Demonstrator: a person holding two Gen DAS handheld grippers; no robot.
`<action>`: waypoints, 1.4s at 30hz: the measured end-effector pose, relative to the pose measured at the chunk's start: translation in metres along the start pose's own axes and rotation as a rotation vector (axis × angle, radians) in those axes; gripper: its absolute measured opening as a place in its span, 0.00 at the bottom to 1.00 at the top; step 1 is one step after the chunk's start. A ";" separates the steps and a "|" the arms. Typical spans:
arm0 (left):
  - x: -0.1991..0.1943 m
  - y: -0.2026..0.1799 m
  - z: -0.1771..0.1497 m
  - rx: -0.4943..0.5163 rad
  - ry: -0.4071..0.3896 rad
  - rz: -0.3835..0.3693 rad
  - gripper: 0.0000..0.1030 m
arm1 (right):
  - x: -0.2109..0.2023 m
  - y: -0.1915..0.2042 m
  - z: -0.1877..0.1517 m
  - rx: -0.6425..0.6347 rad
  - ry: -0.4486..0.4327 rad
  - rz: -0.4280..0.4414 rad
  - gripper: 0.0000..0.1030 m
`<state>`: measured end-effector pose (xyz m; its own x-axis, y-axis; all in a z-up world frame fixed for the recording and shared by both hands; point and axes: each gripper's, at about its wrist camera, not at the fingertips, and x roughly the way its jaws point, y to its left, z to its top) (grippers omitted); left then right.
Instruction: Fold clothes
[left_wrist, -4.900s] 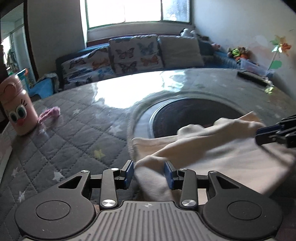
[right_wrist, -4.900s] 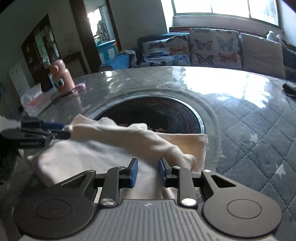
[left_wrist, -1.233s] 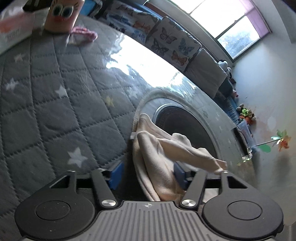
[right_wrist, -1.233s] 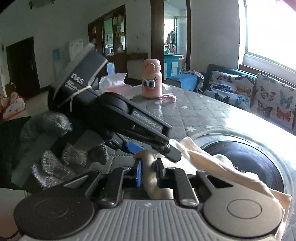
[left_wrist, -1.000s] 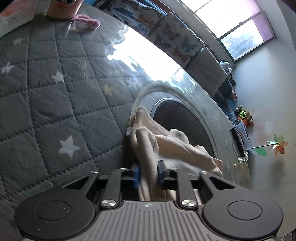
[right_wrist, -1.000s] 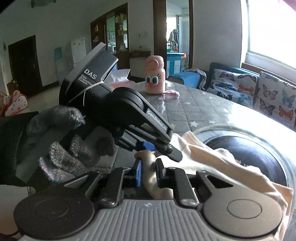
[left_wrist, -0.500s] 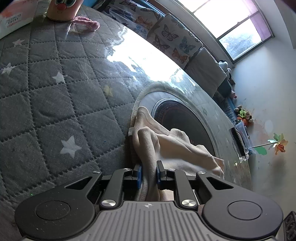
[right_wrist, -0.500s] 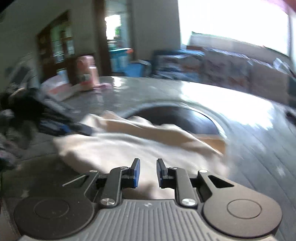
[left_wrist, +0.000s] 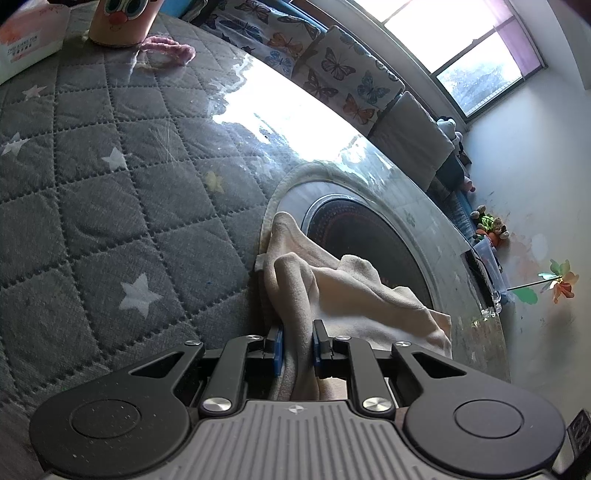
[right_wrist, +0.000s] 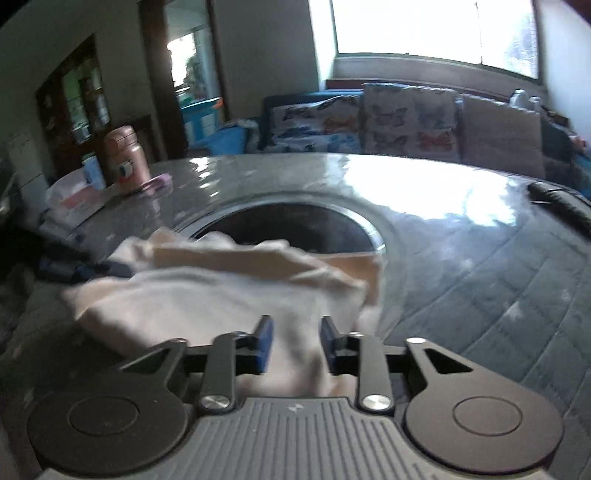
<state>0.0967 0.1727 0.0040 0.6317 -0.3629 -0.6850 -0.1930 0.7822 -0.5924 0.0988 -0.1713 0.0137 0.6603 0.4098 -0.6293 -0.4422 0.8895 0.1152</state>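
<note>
A cream garment (left_wrist: 332, 280) lies bunched on the grey quilted table, partly over the round dark inset (left_wrist: 369, 236). My left gripper (left_wrist: 297, 343) is shut on a fold at the garment's near left edge. In the right wrist view the same cream garment (right_wrist: 207, 291) lies in folded layers in front of my right gripper (right_wrist: 295, 343), whose fingers are parted with cloth between them, not pinched. The left gripper's blue-tipped fingers (right_wrist: 92, 271) show at the garment's left side. The right wrist view is blurred.
A pink cartoon-face bottle (left_wrist: 122, 18), a tissue box (left_wrist: 29, 44) and a pink hair tie (left_wrist: 166, 48) stand at the table's far left. A black remote (right_wrist: 561, 203) lies at the far right. A sofa with butterfly cushions (right_wrist: 388, 118) stands behind the table.
My left gripper closed on the garment's fold and stays shut. My right gripper let go of the fold, swung right to face the table's middle, and its fingers have opened wider.
</note>
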 end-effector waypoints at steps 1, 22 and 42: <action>0.000 0.000 0.000 0.001 0.000 0.001 0.17 | 0.005 -0.005 0.003 0.016 -0.003 -0.022 0.38; -0.011 -0.007 -0.004 0.073 -0.043 0.027 0.15 | 0.032 -0.025 0.021 0.171 -0.015 -0.023 0.09; -0.109 0.038 0.011 0.015 -0.263 0.064 0.11 | 0.033 0.078 0.091 -0.056 -0.099 0.136 0.08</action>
<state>0.0288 0.2480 0.0605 0.7925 -0.1701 -0.5857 -0.2286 0.8074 -0.5438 0.1413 -0.0699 0.0713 0.6474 0.5464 -0.5314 -0.5632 0.8127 0.1495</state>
